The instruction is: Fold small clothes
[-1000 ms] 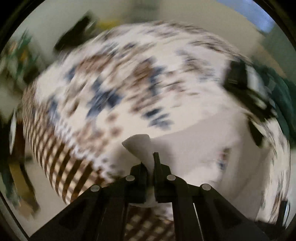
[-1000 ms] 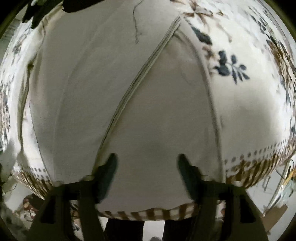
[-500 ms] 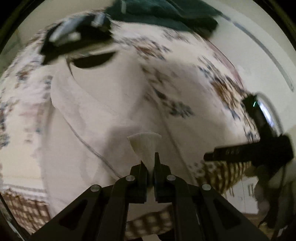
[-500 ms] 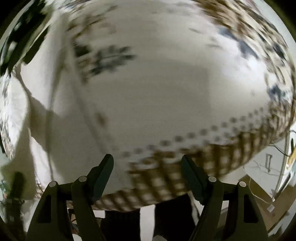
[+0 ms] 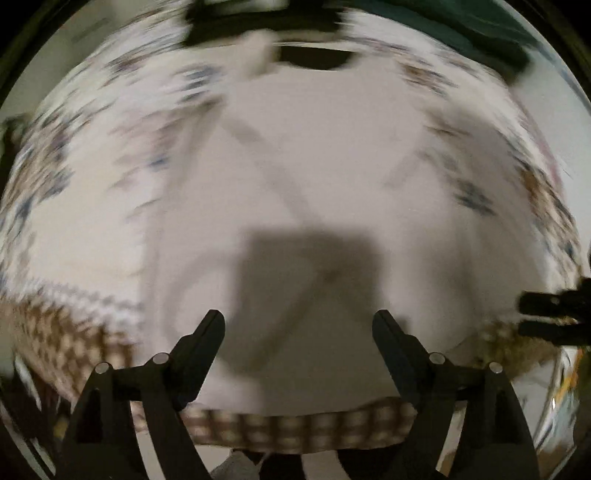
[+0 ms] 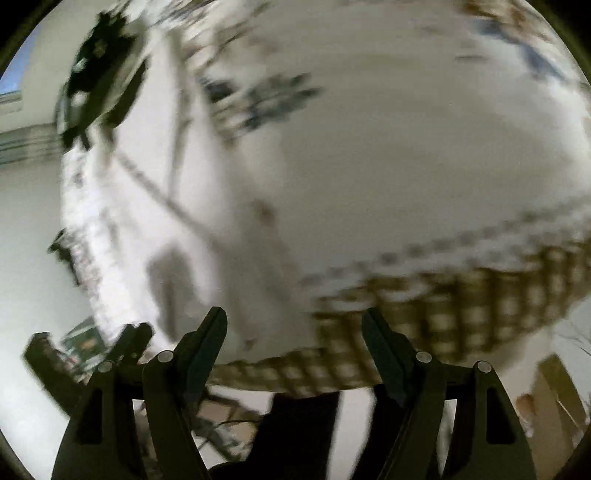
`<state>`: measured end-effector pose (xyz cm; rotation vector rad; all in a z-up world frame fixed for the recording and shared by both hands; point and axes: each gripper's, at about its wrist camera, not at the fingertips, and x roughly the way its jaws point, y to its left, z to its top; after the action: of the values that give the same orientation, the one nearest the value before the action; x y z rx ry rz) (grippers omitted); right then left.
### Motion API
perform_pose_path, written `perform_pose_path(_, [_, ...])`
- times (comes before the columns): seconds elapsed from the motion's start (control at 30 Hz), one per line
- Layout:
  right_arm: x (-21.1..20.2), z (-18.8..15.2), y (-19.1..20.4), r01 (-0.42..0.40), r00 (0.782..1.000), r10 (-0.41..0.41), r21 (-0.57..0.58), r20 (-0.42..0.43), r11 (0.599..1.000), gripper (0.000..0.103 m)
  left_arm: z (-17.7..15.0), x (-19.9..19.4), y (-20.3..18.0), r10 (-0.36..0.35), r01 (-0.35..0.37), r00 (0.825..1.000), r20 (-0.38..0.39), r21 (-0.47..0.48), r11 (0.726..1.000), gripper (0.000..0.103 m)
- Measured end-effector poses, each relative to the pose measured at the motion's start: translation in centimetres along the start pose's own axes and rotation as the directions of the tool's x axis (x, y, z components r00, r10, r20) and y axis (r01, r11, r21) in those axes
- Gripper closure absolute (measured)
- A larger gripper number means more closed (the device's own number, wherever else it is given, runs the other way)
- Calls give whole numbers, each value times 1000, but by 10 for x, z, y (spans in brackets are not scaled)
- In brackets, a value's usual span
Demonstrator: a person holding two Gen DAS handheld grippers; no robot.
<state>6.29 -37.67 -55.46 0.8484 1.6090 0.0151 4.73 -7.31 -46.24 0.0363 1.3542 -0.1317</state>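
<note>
Left tongs [image 5: 298, 325] spread wide and empty just above the white garment [image 5: 332, 177], which lies flat across the floral cloth [image 5: 92, 155] on the worktop, apparently set down so a fold can settle. Right tongs [image 6: 294, 323] likewise parted and holding nothing, poised over the near checked border [image 6: 461, 306] where garment edge meets cloth. Plenty of bare cloth to left and right for sliding; dark green fabric [image 5: 461, 33] crowding the far right corner, and heavy blur hiding the garment's exact hem.
</note>
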Motion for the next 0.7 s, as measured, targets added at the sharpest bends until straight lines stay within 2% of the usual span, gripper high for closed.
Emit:
perform_pose_path(0.1, [26,-1,17,-37,998,36,-19,-54,999,26,-6,7,46,76,-78,997,-26,-102,992,22])
perform_pose_path(0.2, [47,3,18,45,997,-49,-53,-65,998,27,-11,14,82,129,-138,990,-59,-186,973,22])
perform_pose_path(0.3, [64,-5,6,190,976,-196,-70,-95,979,38,-8,17,97,156,-168,985,-72,-220,961,22])
perform_pose_path(0.37, [61,-6,-4,207,970,-213,-63,-113,976,38,1,14,102,159,-169,985,-61,-230,958,22])
perform_pose_path(0.43, [43,-6,-6,201,973,-205,-46,-109,979,38,22,5,102,161,-164,986,-32,-230,959,22])
perform_pose_path(0.53, [7,13,1,206,977,-208,-51,-41,977,38,73,-1,90,152,-140,987,47,-203,969,22])
perform_pose_path(0.63, [-22,45,19,206,978,-204,-54,36,977,38,140,1,75,129,-107,981,146,-150,983,22])
perform_pose_path(0.7, [-36,75,31,202,977,-197,-48,81,978,38,194,18,54,121,-110,974,190,-67,992,22])
